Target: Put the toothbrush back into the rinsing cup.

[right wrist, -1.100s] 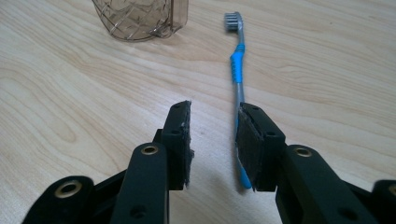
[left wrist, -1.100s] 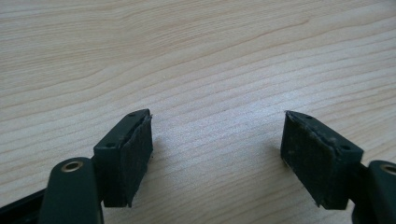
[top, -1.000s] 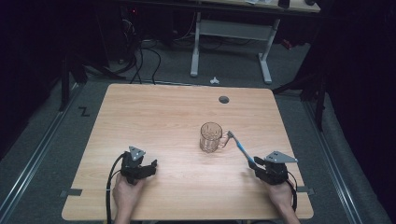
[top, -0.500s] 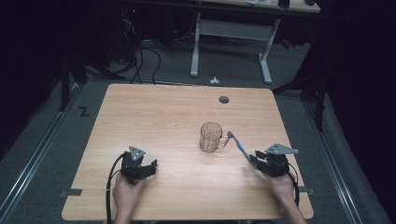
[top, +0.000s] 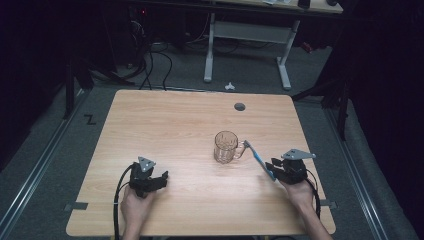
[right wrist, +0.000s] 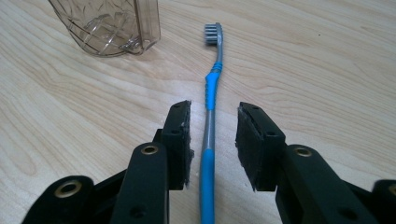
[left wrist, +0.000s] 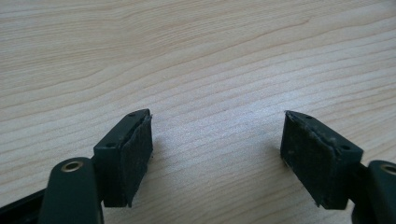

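A clear glass mug [top: 226,146] stands upright right of the table's middle; its base is at the top left of the right gripper view [right wrist: 109,25]. A blue and grey toothbrush [top: 258,159] lies flat on the wood, bristle end beside the mug's handle. My right gripper [top: 274,172] stands open around the toothbrush handle [right wrist: 211,88]. There is a gap on each side, and neither pad [right wrist: 181,135] touches the handle. My left gripper [top: 159,181] rests near the front left, open over bare wood [left wrist: 217,140].
The wooden table [top: 175,125] has a round cable hole [top: 240,106] near its far edge. Beyond it stand a white desk frame [top: 247,37] and floor cables [top: 150,60]. A small white object [top: 229,86] lies on the floor.
My right gripper has shifted a little away from the person, along the toothbrush toward the mug. The toothbrush, the mug and my left gripper have stayed where they were.
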The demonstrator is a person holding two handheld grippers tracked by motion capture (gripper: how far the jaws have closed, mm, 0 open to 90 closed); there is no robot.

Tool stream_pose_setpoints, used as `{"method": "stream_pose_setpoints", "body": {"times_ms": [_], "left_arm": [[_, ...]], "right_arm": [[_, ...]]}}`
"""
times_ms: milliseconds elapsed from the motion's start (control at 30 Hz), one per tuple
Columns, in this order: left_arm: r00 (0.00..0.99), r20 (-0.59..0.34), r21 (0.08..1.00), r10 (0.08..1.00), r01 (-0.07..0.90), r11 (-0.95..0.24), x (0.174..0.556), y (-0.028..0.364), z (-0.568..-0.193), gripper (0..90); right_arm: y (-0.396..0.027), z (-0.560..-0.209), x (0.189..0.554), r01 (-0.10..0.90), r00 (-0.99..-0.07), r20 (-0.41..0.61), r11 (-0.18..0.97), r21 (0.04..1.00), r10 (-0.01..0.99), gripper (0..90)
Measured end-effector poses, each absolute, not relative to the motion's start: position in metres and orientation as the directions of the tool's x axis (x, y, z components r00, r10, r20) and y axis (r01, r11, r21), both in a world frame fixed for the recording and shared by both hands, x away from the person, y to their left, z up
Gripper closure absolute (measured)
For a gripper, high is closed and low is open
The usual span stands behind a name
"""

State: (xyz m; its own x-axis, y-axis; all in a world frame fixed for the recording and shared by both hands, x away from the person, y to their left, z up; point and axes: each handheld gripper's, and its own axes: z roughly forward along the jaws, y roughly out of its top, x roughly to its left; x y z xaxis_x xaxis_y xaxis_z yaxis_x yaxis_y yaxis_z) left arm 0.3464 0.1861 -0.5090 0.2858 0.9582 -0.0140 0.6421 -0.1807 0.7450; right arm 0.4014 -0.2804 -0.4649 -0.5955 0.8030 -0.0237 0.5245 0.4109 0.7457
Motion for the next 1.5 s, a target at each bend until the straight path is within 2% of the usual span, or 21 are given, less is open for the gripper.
{"method": "stream_pose_setpoints", "body": {"times_ms": [667, 1033, 1500], "left_arm": [[0.286, -0.017, 0.746, 0.958, 0.642, -0.178, 0.346, 0.186, -0.509, 25.7], [0.286, -0.023, 0.747, 0.958, 0.642, -0.174, 0.346, 0.187, -0.509, 25.5], [0.287, -0.033, 0.748, 0.957, 0.643, -0.167, 0.346, 0.188, -0.509, 25.2]], "right_arm": [[-0.273, -0.444, 0.422, 0.526, -0.606, -0.051, 0.449, 0.722, 0.794, 66.3], [-0.262, -0.434, 0.441, 0.548, -0.626, -0.054, 0.488, 0.679, 0.778, 66.1], [-0.237, -0.432, 0.467, 0.609, -0.658, -0.074, 0.587, 0.533, 0.75, 66.1]]}}
